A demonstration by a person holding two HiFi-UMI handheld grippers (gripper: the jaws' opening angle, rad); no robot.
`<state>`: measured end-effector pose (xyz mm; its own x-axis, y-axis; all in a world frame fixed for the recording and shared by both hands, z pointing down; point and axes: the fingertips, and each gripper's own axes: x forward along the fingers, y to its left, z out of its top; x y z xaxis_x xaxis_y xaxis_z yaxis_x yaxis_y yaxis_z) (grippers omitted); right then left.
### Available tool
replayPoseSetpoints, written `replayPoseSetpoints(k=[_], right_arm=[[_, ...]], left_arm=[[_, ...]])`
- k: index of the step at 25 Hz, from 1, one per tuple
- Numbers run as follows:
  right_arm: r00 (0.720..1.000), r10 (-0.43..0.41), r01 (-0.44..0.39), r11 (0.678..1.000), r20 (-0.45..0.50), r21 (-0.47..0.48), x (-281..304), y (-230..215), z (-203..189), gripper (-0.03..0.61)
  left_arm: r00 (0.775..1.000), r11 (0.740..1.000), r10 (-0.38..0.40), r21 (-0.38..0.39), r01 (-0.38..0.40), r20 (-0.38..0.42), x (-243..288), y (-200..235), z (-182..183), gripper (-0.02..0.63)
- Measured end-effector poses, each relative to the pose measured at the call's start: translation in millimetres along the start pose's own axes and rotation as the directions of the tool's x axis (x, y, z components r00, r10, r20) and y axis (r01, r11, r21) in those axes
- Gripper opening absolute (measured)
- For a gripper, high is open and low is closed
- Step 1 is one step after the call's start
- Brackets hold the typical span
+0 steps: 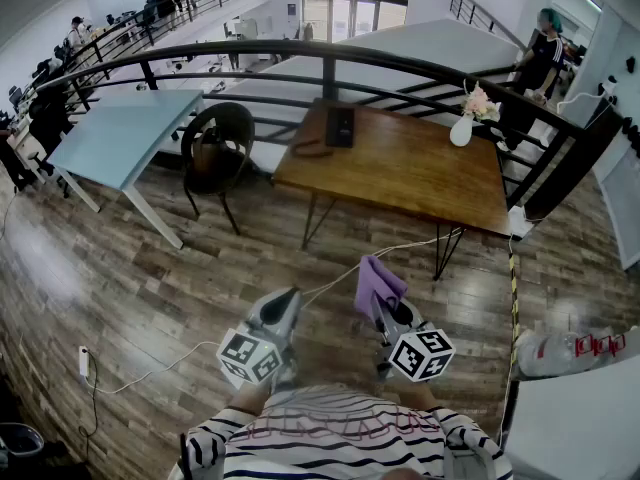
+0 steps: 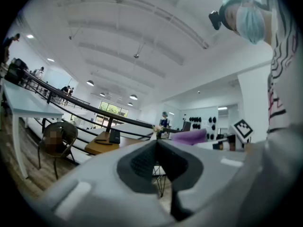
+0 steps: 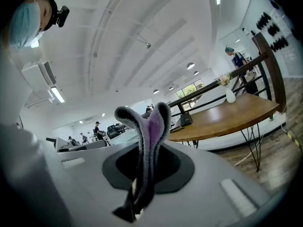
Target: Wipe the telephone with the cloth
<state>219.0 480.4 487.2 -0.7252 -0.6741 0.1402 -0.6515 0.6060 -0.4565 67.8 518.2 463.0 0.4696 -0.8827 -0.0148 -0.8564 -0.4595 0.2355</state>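
At the bottom of the head view the person's striped sleeves (image 1: 330, 448) are cut off by the frame edge, and a marker cube (image 1: 250, 356) covers much of each gripper's body. Left of centre, the left gripper (image 1: 288, 303) has its jaws pressed together with nothing between them; its own view shows the two dark pads meeting in a thin seam. Just to its right, the right gripper (image 1: 383, 306) is clamped on the cloth (image 1: 378, 284). This is a purple piece with a grey edge, folded and standing up out of the jaws, and its lower end is hidden down inside them. The telephone (image 1: 340, 126) lies in the upper middle of the head view, on the far left end of the wooden table (image 1: 400, 173) and well apart from both grippers and the cloth. It shows as a dark, flat rectangle, too small for any keys or screen to be made out. A dark looped shape (image 1: 312, 149) lies just to its left. Whether the two touch, and what the shape is, cannot be told. Farther right, near the table's far right edge, a white vase (image 1: 461, 132) stands upright — it holds pale pink flowers (image 1: 481, 103).
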Motion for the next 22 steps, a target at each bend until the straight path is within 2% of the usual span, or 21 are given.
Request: replayPoseSetpoints(k=[8,15,22], right_arm=[[1.0,0.016,-0.017,0.999,0.022,0.045,-12.9,-7.1,-1.5,0.035],[0.999,0.036,-0.037,0.997,0.009,0.063,-26.2,-28.8,-4.3,0.035],[0.999,0.049,-0.047,0.995,-0.012,0.087,-10.4,-44.9,-4.3,0.035]], left_arm=[[1.0,1.0,0.014,0.003,-0.014,0.01,0.9,-14.0,-5.9,0.0],[0.998,0.998,0.058,-0.011,-0.058,0.012,6.1,-28.6,-22.2,0.0],[0.997,0.996,0.078,-0.03,-0.079,-0.011,24.7,-17.8,-29.8,0.0]])
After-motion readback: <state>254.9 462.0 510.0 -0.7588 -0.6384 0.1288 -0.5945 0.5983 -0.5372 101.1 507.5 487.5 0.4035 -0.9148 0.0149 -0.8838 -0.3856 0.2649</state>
